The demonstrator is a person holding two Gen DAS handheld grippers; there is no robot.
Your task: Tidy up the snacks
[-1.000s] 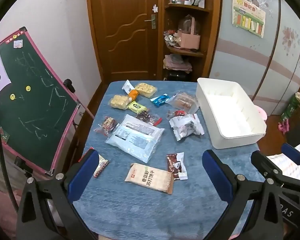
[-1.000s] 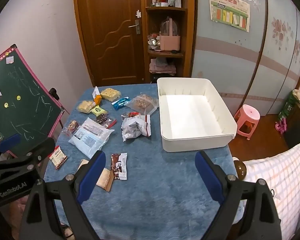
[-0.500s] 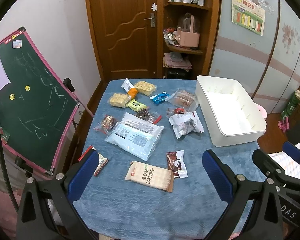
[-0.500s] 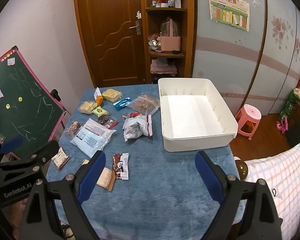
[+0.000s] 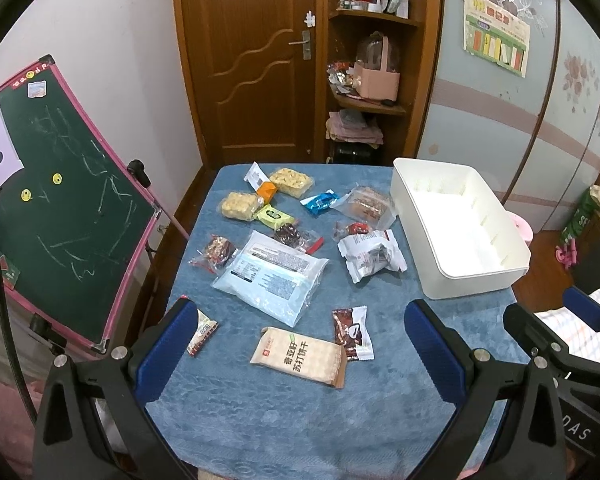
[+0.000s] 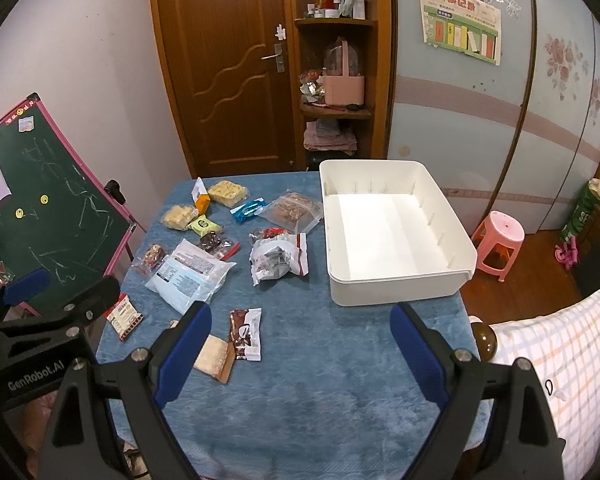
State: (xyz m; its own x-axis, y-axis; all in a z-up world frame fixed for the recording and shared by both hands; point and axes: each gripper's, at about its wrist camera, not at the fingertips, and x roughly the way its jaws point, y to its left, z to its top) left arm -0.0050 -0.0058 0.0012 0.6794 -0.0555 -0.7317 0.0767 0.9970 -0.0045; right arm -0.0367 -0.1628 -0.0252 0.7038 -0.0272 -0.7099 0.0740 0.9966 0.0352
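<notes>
Crinkly plastic packets (image 5: 271, 276) are lying light and slippery mid-table — best pinched at sealed edges; both grippers (image 5: 300, 354) (image 6: 300, 352) are being held wide apart, empty.

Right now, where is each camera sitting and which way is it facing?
Left wrist: on the left gripper, above the table's near left, facing the snacks; the right gripper shows at right.
Right wrist: on the right gripper, nearer the white bin, facing the door; the left gripper shows at left.
Shared: blue table, bin, cracker pack.
</notes>
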